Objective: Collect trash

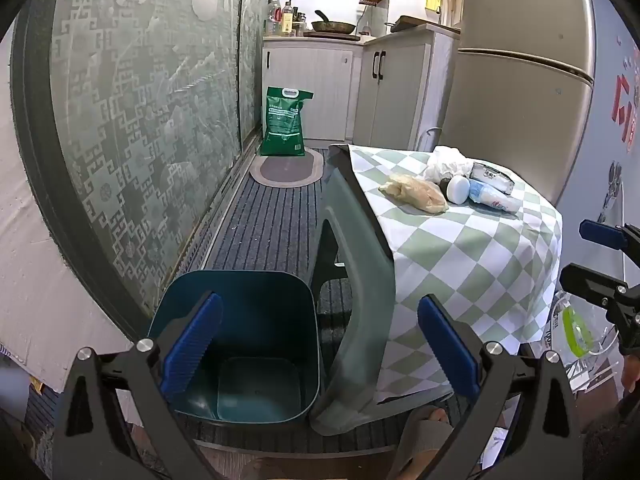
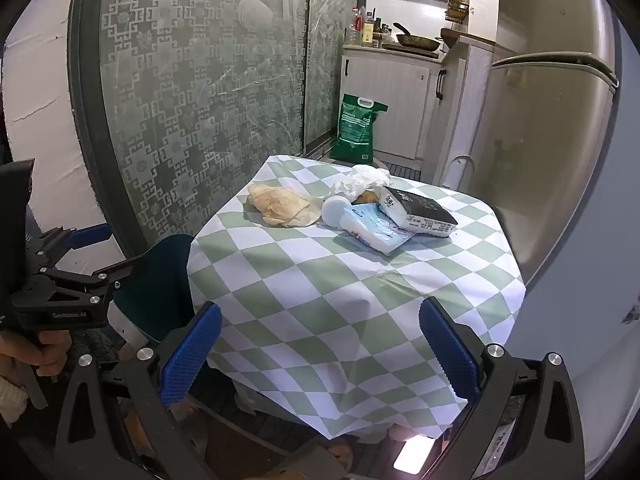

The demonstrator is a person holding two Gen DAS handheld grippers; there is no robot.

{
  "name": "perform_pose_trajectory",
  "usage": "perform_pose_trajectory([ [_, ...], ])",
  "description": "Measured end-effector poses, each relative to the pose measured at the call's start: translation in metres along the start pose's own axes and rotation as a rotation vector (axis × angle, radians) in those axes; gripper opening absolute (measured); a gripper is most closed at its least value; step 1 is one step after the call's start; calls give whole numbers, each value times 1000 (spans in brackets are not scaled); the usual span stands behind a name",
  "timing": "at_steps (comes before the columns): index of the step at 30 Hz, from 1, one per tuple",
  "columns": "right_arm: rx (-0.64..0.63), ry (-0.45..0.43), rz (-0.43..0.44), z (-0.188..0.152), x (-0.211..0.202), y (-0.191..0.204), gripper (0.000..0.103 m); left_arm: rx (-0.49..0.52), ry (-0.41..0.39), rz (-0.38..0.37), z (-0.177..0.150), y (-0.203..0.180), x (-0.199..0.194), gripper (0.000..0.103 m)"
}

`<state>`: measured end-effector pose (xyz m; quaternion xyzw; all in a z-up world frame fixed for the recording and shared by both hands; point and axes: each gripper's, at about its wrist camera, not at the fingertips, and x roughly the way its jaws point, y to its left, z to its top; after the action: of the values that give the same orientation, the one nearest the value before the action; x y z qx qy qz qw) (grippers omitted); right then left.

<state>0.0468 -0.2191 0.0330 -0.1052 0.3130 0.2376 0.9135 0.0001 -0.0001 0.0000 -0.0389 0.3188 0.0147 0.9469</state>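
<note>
Trash lies at the far side of a small table with a green-white checked cloth (image 2: 340, 280): a crumpled tan bag (image 2: 284, 204), a white plastic bag (image 2: 364, 180), a white cup (image 2: 334, 210), a blue-white packet (image 2: 376, 228) and a black-white box (image 2: 418, 210). The same pile shows in the left wrist view (image 1: 448, 186). A dark teal bin (image 1: 248, 344) stands empty on the floor left of the table. My left gripper (image 1: 320, 344) is open above the bin. My right gripper (image 2: 320, 348) is open and empty over the table's near edge.
A patterned glass sliding door (image 1: 140, 120) runs along the left. A fridge (image 1: 520, 80) stands right of the table. A green rice bag (image 1: 285, 122) and white cabinets (image 1: 312, 88) are at the back. A striped mat (image 1: 264, 232) covers the floor. A foot in a slipper (image 1: 428, 432) is below.
</note>
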Motion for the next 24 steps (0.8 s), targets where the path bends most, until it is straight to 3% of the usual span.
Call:
perform_pose_trajectory([
  [24, 18, -4, 2, 0, -2, -2, 100, 6, 3, -1, 6, -5, -1, 100],
])
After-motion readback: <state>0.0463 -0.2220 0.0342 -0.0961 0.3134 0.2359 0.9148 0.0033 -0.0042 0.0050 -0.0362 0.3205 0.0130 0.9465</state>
